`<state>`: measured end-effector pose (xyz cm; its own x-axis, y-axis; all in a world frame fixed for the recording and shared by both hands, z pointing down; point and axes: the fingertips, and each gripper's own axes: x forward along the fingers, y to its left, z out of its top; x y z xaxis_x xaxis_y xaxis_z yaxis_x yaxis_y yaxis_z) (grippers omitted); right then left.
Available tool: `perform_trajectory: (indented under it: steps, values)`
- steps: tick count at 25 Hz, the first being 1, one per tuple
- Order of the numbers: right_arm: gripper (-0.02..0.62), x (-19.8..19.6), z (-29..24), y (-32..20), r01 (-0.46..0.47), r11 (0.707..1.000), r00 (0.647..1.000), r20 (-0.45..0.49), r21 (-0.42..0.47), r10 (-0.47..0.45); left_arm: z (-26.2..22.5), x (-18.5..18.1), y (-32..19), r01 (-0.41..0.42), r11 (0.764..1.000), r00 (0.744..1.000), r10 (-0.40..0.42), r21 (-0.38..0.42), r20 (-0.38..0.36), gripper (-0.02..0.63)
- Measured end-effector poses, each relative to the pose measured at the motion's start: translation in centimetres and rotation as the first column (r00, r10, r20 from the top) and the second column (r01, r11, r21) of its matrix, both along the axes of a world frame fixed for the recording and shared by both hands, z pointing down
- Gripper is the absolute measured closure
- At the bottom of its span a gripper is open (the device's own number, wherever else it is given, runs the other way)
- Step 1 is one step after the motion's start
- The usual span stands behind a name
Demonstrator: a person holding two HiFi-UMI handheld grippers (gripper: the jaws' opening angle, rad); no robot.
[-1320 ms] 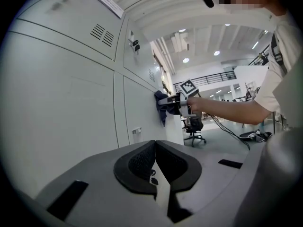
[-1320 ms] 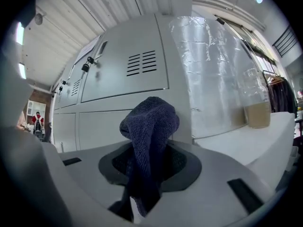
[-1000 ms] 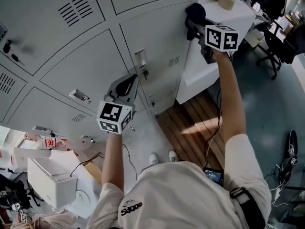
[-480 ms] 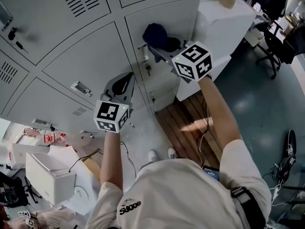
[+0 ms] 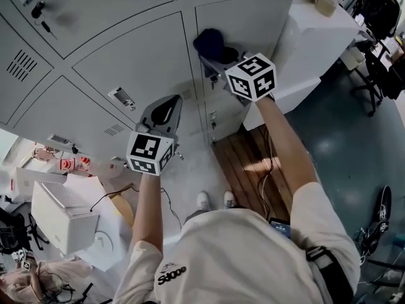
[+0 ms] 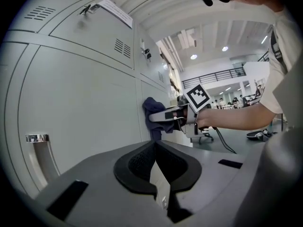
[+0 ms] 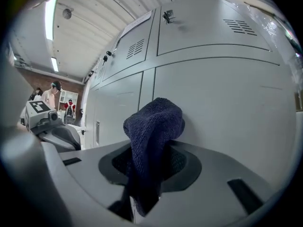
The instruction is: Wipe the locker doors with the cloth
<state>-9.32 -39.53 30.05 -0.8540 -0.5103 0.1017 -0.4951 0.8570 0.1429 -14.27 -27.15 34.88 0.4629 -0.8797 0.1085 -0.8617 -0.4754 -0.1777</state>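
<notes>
Your right gripper (image 5: 214, 61) pinches the dark cloth (image 7: 154, 124), whose bunched end sits ahead of the jaws against the locker door (image 5: 243, 18), near its left edge. Your left gripper (image 6: 156, 171) is pressed together, empty, near the neighbouring door (image 5: 133, 62); wiping falls to the right

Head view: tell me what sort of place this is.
Probably a locker area in a large open office or lab: grey metal lockers, and in the left gripper view a balcony railing and ceiling lights behind.

A large open-plan workplace hall, shown by grey lockers (image 5: 126, 62), ceiling lights (image 6: 193, 56) and a balcony railing (image 6: 208, 77).
</notes>
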Motion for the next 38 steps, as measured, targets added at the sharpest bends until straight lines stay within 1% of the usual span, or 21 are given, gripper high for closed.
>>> perform_trajectory:
  steps: [3,5,7,12,16,21,27,29,30,33,35,36,38]
  values:
    - [0.488,0.5,-0.1,-0.3,0.012,1.000,1.000,0.006,-0.029,-0.012,0.0,0.4,0.0,-0.008,1.000,1.000,0.008,0.003,0.002,0.588]
    - [0.488,1.3,-0.1,-0.9,-0.004,0.999,1.000,0.006,-0.035,0.004,-0.2,0.8,-0.1,-0.016,1.000,1.000,0.016,0.006,0.007,0.588]
    - [0.488,2.7,0.0,-1.8,-0.030,0.998,0.999,0.016,-0.050,0.031,-0.2,1.2,-0.2,-0.024,1.000,1.000,0.024,0.006,0.012,0.588]
    - [0.488,6.6,0.3,-4.2,-0.070,0.989,0.993,0.080,-0.129,0.081,0.0,2.2,-0.6,-0.042,0.999,0.999,0.042,0.001,0.020,0.588]
    - [0.489,9.3,0.7,-5.8,-0.112,0.983,0.990,0.069,-0.145,0.123,0.0,2.7,-1.2,-0.050,0.999,0.998,0.050,0.002,0.023,0.588]
    - [0.489,12.4,0.9,-7.9,-0.129,0.967,0.983,0.100,-0.220,0.153,-0.3,3.2,-2.4,-0.053,0.999,0.998,0.053,0.009,0.015,0.588]
    - [0.489,16.1,1.8,-10.2,-0.187,0.951,0.972,0.094,-0.247,0.216,-0.1,4.2,-3.7,-0.066,0.998,0.998,0.066,0.006,0.012,0.588]
    - [0.489,17.5,2.2,-11.1,-0.224,0.941,0.963,0.087,-0.255,0.253,0.0,4.4,-4.1,-0.070,0.998,0.998,0.069,0.003,0.013,0.588]
    - [0.489,18.4,2.4,-11.6,-0.254,0.931,0.955,0.082,-0.263,0.284,0.0,4.5,-4.2,-0.071,0.998,0.997,0.070,0.003,0.013,0.588]
    - [0.489,21.3,3.3,-12.9,-0.367,0.886,0.917,0.053,-0.283,0.397,0.1,4.7,-4.5,-0.074,0.997,0.997,0.074,0.001,0.012,0.588]
    - [0.489,22.7,3.8,-13.3,-0.427,0.860,0.892,0.029,-0.281,0.452,0.2,4.9,-4.5,-0.078,0.997,0.997,0.078,-0.002,0.010,0.588]
    - [0.489,23.1,4.0,-13.2,-0.442,0.853,0.885,0.023,-0.279,0.466,0.3,5.0,-4.5,-0.080,0.997,0.997,0.080,-0.003,0.010,0.589]
    - [0.488,23.3,4.0,-12.5,-0.448,0.851,0.881,0.028,-0.272,0.473,0.3,5.1,-4.4,-0.084,0.996,0.996,0.084,-0.003,0.010,0.588]
